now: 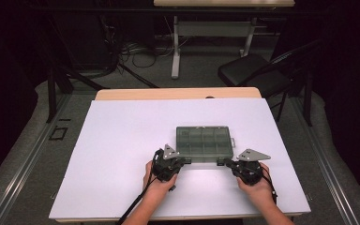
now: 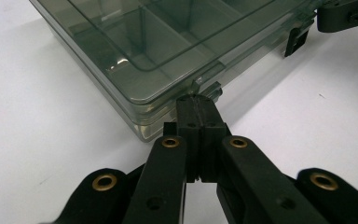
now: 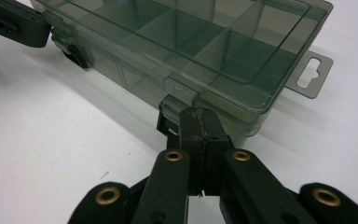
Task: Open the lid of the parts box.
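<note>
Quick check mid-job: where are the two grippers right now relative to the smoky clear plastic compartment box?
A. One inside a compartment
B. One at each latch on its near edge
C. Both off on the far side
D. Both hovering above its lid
B: the left gripper and right gripper, fingers closed, each meet a front latch of the smoky clear plastic compartment box.

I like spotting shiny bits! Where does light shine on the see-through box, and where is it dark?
Left gripper view: a small bright glint inside the box, with its shadow on the white sheet. Right gripper view: pale sheen along the lid edge. High view: the table is bright, the room behind dark.
</note>
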Action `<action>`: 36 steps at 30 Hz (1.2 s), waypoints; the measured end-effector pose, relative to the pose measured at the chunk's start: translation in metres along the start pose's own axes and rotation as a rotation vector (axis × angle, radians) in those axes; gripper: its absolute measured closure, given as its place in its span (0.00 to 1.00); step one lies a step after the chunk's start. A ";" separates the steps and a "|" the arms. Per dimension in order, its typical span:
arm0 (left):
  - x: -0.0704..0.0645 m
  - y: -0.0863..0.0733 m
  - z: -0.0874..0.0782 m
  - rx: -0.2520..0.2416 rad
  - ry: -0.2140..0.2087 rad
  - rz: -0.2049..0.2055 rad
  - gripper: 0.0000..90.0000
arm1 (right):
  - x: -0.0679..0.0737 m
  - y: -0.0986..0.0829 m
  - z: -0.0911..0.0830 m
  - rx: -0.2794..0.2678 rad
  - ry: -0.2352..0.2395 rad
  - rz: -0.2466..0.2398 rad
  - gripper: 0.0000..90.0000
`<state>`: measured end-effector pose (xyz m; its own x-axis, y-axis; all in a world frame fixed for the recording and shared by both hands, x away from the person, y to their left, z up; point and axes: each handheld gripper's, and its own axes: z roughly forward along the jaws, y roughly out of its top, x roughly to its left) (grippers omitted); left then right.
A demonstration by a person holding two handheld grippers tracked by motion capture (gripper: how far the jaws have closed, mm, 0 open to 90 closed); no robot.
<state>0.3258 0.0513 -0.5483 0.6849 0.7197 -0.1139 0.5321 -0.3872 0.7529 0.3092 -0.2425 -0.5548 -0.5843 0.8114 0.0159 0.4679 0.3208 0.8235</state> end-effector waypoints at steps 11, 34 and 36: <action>0.000 0.001 -0.001 -0.012 -0.015 -0.015 1.00 | 0.001 0.001 0.000 -0.008 0.005 -0.001 1.00; 0.005 0.012 -0.010 -0.080 0.021 -0.080 1.00 | -0.007 0.009 -0.010 -0.088 -0.015 0.059 1.00; 0.006 0.014 -0.011 -0.081 0.022 -0.079 1.00 | -0.008 0.009 -0.009 -0.086 -0.016 0.065 1.00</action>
<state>0.3318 0.0564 -0.5310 0.6309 0.7588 -0.1618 0.5415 -0.2813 0.7922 0.3123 -0.2503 -0.5423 -0.5439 0.8368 0.0621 0.4450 0.2249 0.8668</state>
